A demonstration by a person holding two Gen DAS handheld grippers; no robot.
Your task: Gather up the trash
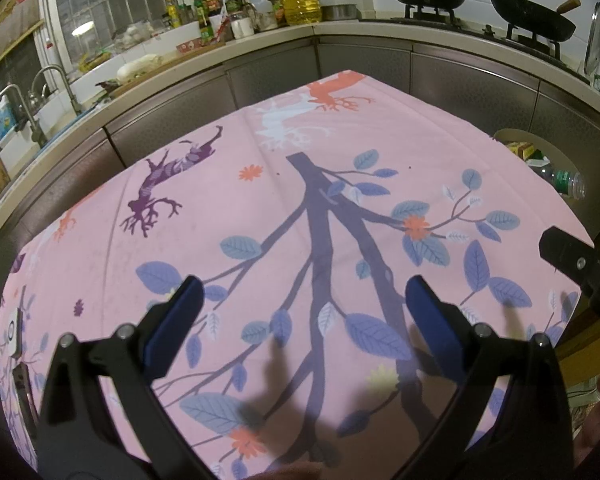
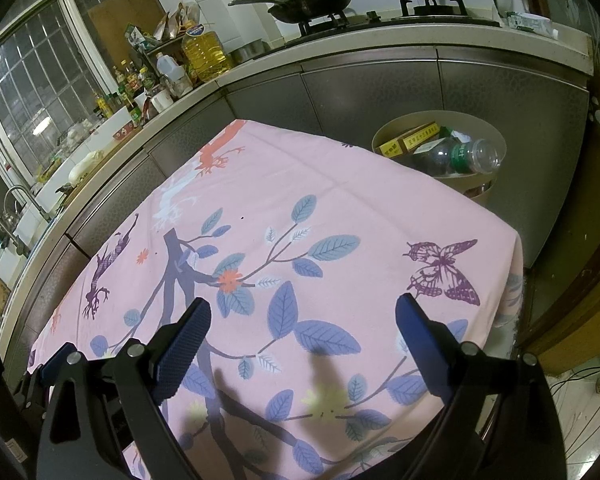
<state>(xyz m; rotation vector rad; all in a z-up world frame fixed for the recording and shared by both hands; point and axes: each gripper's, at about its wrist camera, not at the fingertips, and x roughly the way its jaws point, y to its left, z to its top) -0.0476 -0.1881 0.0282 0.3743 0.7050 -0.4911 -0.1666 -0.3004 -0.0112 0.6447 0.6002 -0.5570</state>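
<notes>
Standing here by the table, I see both tools held over the pink tablecloth (image 2: 340, 200) with nothing in them. The left gripper (image 1: 300, 296) has its two blue pads spread wide apart, and the right gripper (image 2: 302, 316) is spread wide in the same way, empty between the fingers.

The trash seems already collected: a plastic bottle (image 2: 460, 156) and yellow cartons (image 2: 410, 140) lie in the beige bin (image 2: 496, 188), which stands on the floor just beside the far right corner of the table. On the cloth itself I can find no loose rubbish (only printed leaves and a butterfly), so I judge the work is nearly or fully finished.

There is much free room over the cloth. The table's far edge is near the grey cabinet fronts (image 2: 380, 92), and the right edge drops toward the bin, so reaching there needs some care.
</notes>
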